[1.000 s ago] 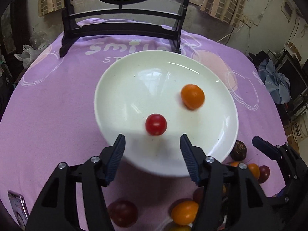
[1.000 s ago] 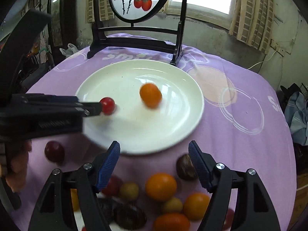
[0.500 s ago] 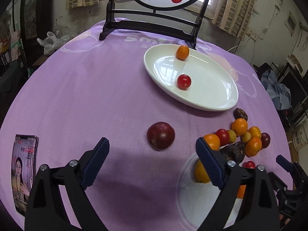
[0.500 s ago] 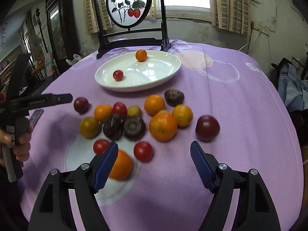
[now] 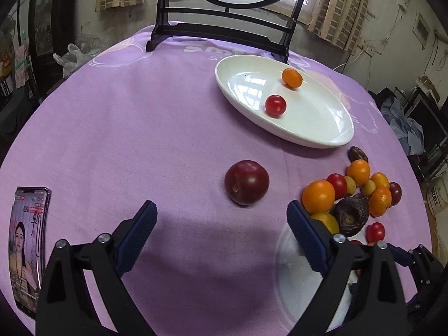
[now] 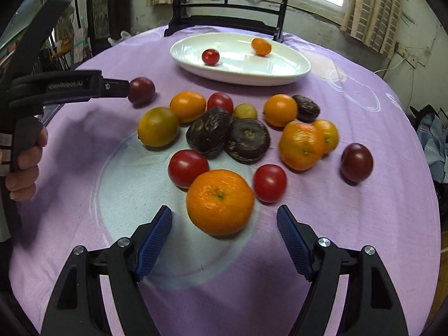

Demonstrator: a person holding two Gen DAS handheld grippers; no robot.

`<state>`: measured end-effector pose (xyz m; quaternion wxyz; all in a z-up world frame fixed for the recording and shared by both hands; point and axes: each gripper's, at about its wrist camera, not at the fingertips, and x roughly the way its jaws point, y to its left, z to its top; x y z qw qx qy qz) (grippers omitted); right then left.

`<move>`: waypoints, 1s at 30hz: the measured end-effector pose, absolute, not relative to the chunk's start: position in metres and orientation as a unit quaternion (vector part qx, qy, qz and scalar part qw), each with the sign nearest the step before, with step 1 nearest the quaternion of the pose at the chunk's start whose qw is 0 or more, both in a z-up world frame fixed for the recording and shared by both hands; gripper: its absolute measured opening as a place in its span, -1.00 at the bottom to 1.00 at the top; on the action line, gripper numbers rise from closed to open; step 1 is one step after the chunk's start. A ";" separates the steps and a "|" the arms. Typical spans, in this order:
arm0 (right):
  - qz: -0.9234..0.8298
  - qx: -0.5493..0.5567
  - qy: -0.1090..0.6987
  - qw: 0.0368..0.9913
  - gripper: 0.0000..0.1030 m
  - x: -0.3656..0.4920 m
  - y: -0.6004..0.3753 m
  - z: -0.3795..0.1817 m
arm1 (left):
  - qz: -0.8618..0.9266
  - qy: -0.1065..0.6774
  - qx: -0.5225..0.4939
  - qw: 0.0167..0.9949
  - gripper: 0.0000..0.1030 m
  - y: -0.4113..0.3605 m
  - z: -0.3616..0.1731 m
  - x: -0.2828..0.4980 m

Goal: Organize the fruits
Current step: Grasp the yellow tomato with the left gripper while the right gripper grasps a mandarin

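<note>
A white oval plate holds a red cherry tomato and a small orange fruit. My left gripper is open and empty, just short of a dark red plum on the purple cloth. My right gripper is open and empty, with a large orange lying just ahead between its fingers. A pile of several oranges, tomatoes and dark fruits lies behind it. Another plum lies apart at the right.
A black wooden screen stand stands behind the plate. A phone lies at the table's left edge. The left gripper's arm and the hand that holds it show at the left of the right wrist view.
Both grippers have pulled back from the plate toward the near side. The left now faces the lone plum, closer than before. The right has come down close to the large orange.
</note>
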<state>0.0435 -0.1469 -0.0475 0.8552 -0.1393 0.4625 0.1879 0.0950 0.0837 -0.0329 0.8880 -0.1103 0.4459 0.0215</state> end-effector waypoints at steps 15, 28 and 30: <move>0.224 -0.007 0.450 0.865 -0.12 0.052 -0.190 -0.036 | -0.033 0.462 -0.072 0.883 0.79 0.049 -0.042 0.091; 0.211 -0.001 0.430 0.878 -0.12 0.047 -0.200 -0.027 | -0.097 0.452 -0.027 0.887 0.79 0.014 -0.042 0.078; 0.211 -0.002 0.427 0.879 -0.12 0.046 -0.200 -0.026 | -0.100 0.453 -0.015 0.886 0.79 0.009 -0.045 0.078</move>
